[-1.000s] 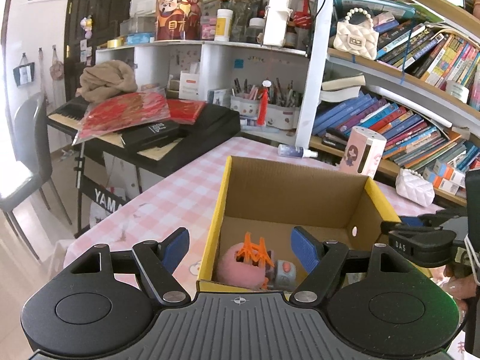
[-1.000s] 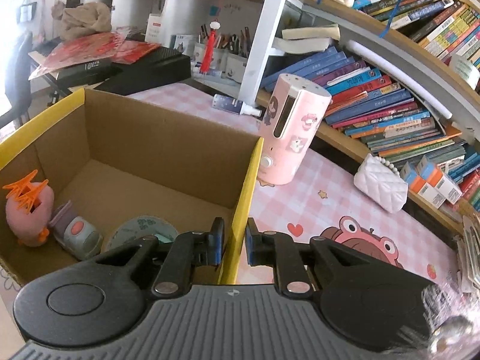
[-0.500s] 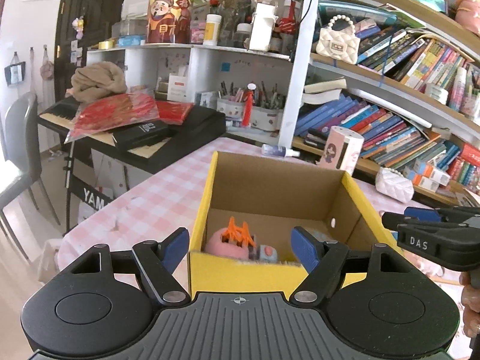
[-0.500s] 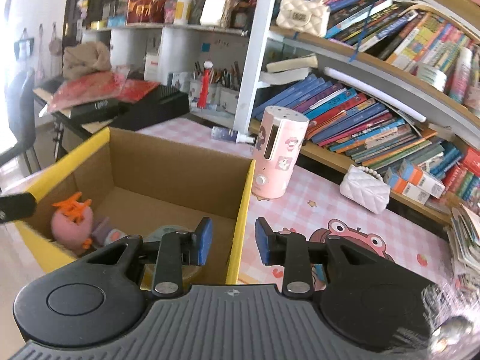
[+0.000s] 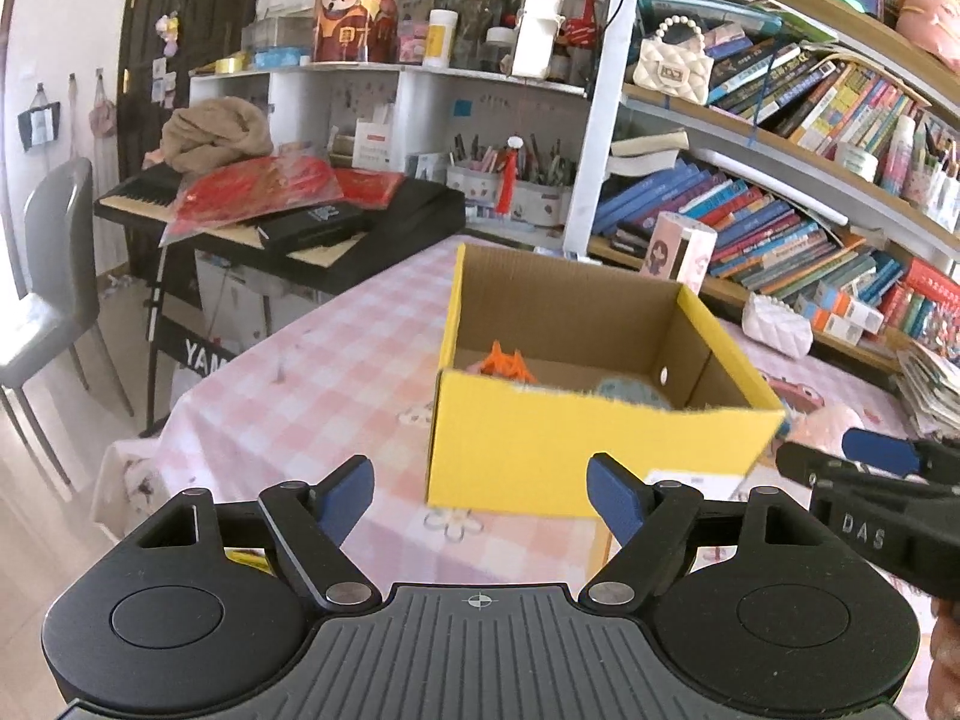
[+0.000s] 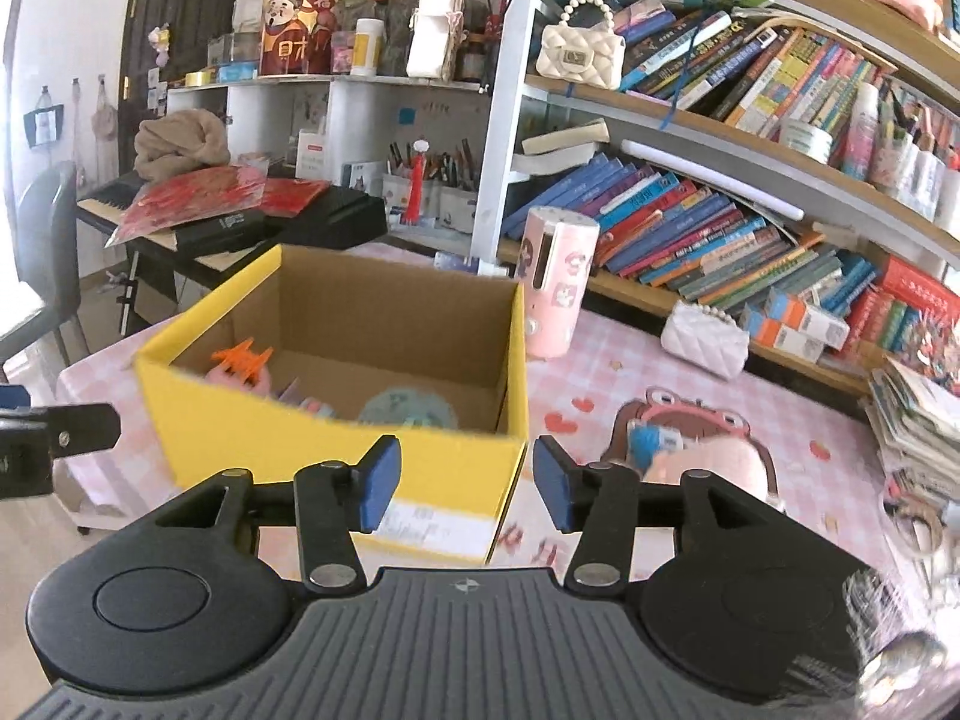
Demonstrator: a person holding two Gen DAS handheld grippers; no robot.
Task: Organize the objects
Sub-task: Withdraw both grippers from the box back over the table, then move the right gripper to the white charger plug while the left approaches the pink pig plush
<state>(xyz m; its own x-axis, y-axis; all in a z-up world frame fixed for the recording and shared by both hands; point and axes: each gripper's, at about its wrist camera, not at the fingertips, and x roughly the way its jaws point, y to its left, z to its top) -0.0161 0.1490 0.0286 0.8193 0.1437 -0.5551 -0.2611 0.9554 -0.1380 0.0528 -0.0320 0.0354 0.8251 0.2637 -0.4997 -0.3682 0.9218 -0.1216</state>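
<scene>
A yellow cardboard box [image 5: 576,450] stands on the pink checked tablecloth; it also shows in the right wrist view [image 6: 336,444]. Inside lie a pink toy with an orange hair clip [image 6: 240,360] and a round teal item [image 6: 408,408]. My left gripper [image 5: 480,498] is open and empty, just in front of the box's near wall. My right gripper [image 6: 459,480] is open and empty, at the box's near right corner. The right gripper's tip shows in the left wrist view [image 5: 864,462].
A pink cylindrical device [image 6: 555,288] stands behind the box. A white quilted purse [image 6: 708,342] lies by the bookshelf. A pink plush item [image 6: 708,468] lies right of the box. A keyboard piano [image 5: 288,222] and chair [image 5: 54,276] are at left.
Both grippers have drawn back from the box, which now stands farther off on the table. My right gripper let go of the box's right wall and opened wide.
</scene>
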